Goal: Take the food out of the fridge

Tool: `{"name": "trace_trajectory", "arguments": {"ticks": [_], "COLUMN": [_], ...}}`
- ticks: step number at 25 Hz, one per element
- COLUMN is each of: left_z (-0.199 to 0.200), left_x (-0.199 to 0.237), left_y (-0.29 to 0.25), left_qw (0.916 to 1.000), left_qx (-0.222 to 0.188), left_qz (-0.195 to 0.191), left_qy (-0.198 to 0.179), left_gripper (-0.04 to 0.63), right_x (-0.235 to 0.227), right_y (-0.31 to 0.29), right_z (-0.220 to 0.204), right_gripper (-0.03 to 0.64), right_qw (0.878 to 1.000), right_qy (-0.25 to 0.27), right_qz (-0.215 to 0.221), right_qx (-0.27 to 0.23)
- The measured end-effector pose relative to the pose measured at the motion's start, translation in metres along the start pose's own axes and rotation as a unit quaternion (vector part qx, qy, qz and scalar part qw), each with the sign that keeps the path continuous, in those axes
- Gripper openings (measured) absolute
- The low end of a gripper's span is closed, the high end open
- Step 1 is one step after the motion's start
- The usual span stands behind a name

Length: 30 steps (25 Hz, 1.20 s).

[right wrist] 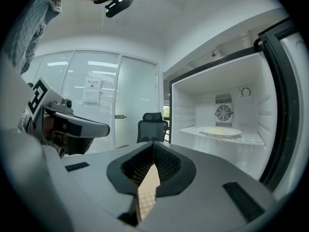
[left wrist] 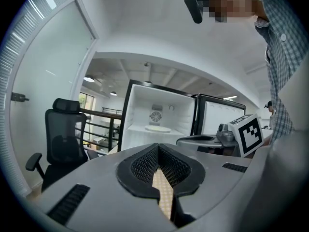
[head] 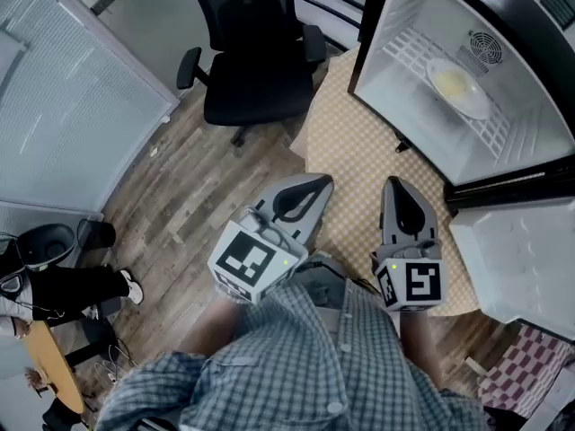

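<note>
1. Nearest, the person's checked shirt fills the bottom of the head view
2. The left claw is held close to the body; its jaws meet at the tips with nothing between them; only yellow cloth shows through the slit behind the tips
3. The right claw is near it, jaws likewise together and empty; both claws point toward the fridge
4. Below them lies the desk under a yellow checked cloth; a wooden floor runs off to its left
5. A black office chair stands on that floor, past the desk's far left edge
6. The fridge stands open at the far side of the desk; inside, a white plate carrying pale yellow food rests on the wire shelf, well apart from both claws, below the round fan grille on the back wall
</note>
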<state>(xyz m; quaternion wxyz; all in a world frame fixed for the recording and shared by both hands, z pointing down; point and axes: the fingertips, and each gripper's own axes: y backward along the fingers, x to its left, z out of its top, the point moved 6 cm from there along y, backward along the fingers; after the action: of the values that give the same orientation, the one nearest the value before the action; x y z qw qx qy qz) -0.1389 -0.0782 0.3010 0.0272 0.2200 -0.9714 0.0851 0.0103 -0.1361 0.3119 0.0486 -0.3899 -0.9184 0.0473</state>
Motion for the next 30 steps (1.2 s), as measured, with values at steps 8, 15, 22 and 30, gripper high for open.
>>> {"name": "trace_trajectory", "arguments": {"ticks": [8, 15, 22, 30], "left_z": [0.009, 0.017, 0.035, 0.038], "left_x": [-0.025, -0.016, 0.005, 0.025], "left_y": [-0.053, -0.084, -0.119, -0.134], "left_qw": [0.9955, 0.9901, 0.9820, 0.9770], "left_qx": [0.016, 0.026, 0.023, 0.030], "left_qz": [-0.092, -0.138, -0.187, -0.211], "left_qy": [-0.013, 0.006, 0.016, 0.000], "left_gripper": [0.006, 0.006, 0.006, 0.006], "right_x": [-0.033, -0.052, -0.067, -0.095], "right_y": [0.010, 0.003, -0.015, -0.041], "right_z": [0.000, -0.001, 0.005, 0.004], "right_gripper": [0.011, 0.011, 0.011, 0.011], "right_qw": [0.998, 0.994, 0.987, 0.966], "right_qy": [-0.014, -0.045, -0.047, -0.192], "right_qz": [-0.062, -0.104, -0.153, -0.172], "right_qx": [-0.005, 0.010, 0.021, -0.031]}}
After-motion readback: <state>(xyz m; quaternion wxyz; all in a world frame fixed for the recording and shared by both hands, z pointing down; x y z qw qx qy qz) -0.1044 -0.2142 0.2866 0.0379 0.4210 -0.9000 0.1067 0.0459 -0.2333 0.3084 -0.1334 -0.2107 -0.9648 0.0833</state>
